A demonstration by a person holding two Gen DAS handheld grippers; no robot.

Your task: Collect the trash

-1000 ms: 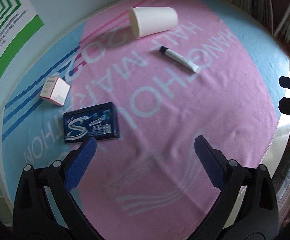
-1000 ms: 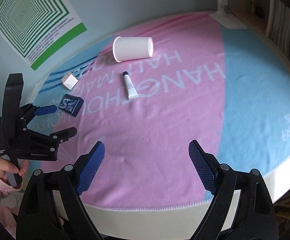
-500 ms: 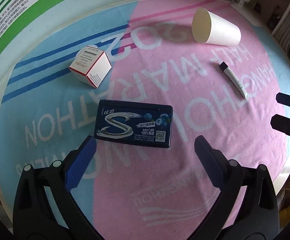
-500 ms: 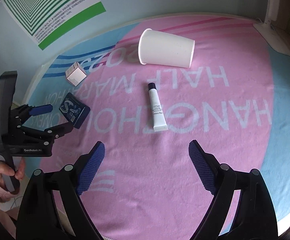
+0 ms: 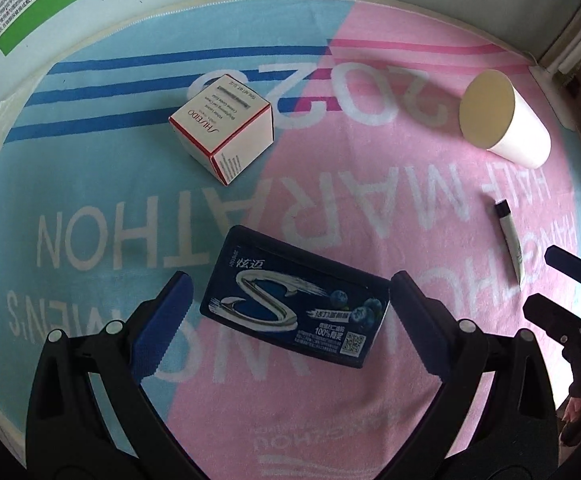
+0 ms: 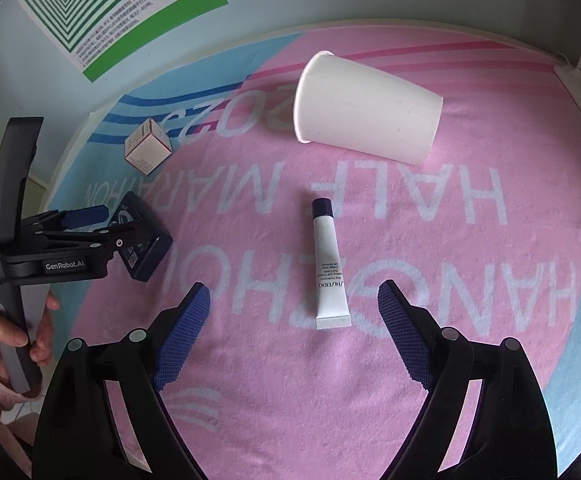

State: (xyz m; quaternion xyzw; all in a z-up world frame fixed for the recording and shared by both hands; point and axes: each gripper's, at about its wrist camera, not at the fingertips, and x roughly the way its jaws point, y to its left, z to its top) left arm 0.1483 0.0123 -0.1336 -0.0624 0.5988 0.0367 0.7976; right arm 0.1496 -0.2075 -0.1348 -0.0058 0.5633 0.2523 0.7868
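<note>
both grippers are in the approach step, nothing picked up yet. 4 bits of trash lie on the pink and blue towel (image 5: 90, 208): a dark blue gum pack (image 5: 294, 300), a white tube (image 6: 329, 264) w/ a dark cap, a small white and red carton (image 5: 222, 136) and a paper cup (image 6: 362, 108) tipped on its side.

left gripper (image 5: 288, 300) is spread wide and straddles the gum pack, 1 blue pad on each side of its short ends. the pack sits skewed between the pads, and whether the far pad touches its corner can't be told from the left wrist view; looks like no squeeze yet. in the right wrist view the same gripper hangs over the pack at the left edge of the towel, w/ the person's hand (image 6: 10, 340) on its handle.

right gripper (image 6: 294, 304) is also spread wide, empty. the tube lies lengthwise in the gap, crimped end nearest the camera, cap pointing toward the cup, closer to the pad on the picture's right. pads are apart from it.

next, as i read it: left needs to drop a bit and close across the pack, prob w/ a small twist so the pads meet its ends square. right must go lower and close on the tube's body. the tube is thin and lies flat on soft cloth, so the tips need to get right down to the towel or they'll close above it. no bin in view, so the drop spot is unknown.
</note>
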